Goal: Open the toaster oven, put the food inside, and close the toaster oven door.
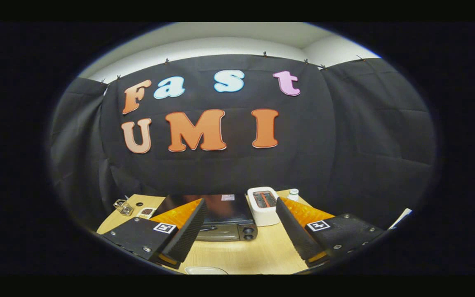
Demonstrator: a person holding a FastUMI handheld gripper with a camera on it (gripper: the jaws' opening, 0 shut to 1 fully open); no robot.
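A black toaster oven (226, 218) stands on the wooden table (258, 251), beyond my fingers and a little to the left of the gap. Its door looks closed and two knobs show at its right front. My gripper (239, 225) hangs above the table, open wide, with nothing between its fingers. Just below the fingers, at the table's near edge, the rim of a white dish (205, 270) shows; what it holds is hidden.
A white slot toaster (263, 205) stands right beside the oven. A small white-capped bottle (293, 194) is behind it. To the oven's left lie a small clear container (123, 207) and a small tray (146, 212). Black cloth walls the booth.
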